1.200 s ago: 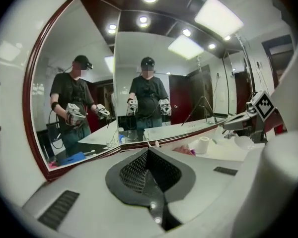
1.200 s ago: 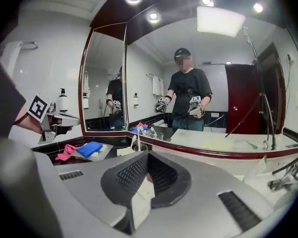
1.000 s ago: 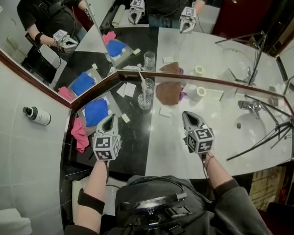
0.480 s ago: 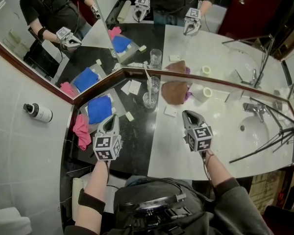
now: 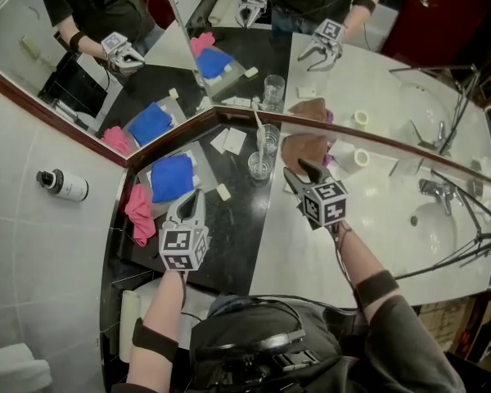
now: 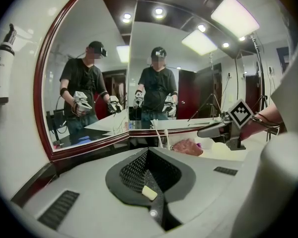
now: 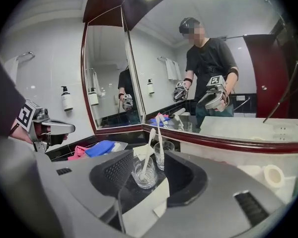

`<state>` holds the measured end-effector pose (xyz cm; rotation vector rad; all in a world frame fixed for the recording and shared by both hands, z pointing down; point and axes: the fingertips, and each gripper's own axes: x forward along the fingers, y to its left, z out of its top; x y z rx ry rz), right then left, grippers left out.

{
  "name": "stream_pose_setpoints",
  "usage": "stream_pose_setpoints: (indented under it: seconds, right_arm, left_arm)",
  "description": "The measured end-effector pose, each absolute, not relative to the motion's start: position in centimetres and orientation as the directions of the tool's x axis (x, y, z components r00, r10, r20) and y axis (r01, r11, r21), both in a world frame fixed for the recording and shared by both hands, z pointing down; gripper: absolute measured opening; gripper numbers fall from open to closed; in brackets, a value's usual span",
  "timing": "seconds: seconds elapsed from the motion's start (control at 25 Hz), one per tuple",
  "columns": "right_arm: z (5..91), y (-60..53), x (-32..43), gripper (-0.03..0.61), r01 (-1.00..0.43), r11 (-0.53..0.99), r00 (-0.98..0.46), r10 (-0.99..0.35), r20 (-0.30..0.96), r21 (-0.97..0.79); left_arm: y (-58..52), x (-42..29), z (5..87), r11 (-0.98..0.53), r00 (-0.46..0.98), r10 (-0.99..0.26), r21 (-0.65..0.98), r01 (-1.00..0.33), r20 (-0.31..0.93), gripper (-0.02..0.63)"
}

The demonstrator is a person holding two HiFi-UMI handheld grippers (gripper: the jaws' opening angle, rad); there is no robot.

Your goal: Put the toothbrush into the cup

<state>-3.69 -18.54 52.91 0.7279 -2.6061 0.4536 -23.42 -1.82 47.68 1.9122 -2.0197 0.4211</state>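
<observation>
A clear glass cup [image 5: 260, 166] stands on the black counter near the mirror, with a white toothbrush [image 5: 263, 140] leaning upright in it. My right gripper [image 5: 294, 173] is just right of the cup. Its jaws have just been opening and now stand open. In the right gripper view the cup [image 7: 143, 173] and the toothbrush [image 7: 148, 150] sit just ahead of the gap of the right gripper [image 7: 151, 182], and nothing touches the pads. My left gripper [image 5: 193, 198] hovers shut over the black counter, left of the cup, holding nothing. In its own view the left gripper [image 6: 156, 202] shows only shut jaws.
A blue cloth [image 5: 172, 177] and a pink cloth [image 5: 137, 212] lie at the left. A small cream block [image 5: 222, 191] and white cards [image 5: 230, 141] lie near the cup. A brown cloth [image 5: 306, 147], a tape roll [image 5: 360, 157], a faucet [image 5: 433, 190] and tripod legs [image 5: 454, 252] are at the right.
My right gripper has moved forward and to the left, up to the cup, and its jaws have gone from shut to open. The left gripper has stayed where it was.
</observation>
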Motion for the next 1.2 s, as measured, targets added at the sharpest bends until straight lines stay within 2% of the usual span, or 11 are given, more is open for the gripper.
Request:
stream_pose_setpoints:
  seconds: [0.36, 0.8, 1.2]
  right_arm:
    - [55.0, -21.1, -11.6, 0.215, -0.338, 0.891, -0.885, -0.190, 0.426, -0.305]
    - [57.7, -23.2, -14.5, 0.207, -0.260, 0.891, -0.905, -0.091, 0.415, -0.373]
    - [58.5, -23.4, -15.5, 0.144, -0.231, 0.862, -0.922, -0.046, 0.385, -0.451]
  left_arm:
    - [-2.8, -23.4, 48.3, 0.062, -0.049, -0.895, 0.016, -0.998, 0.443, 0.000]
    - [-2.8, -23.8, 50.1, 0.071, -0.055, -0.880, 0.016, -0.997, 0.472, 0.000]
    - [-2.1, -24.0, 51.1, 0.090, -0.068, -0.867, 0.020, -0.996, 0.493, 0.000]
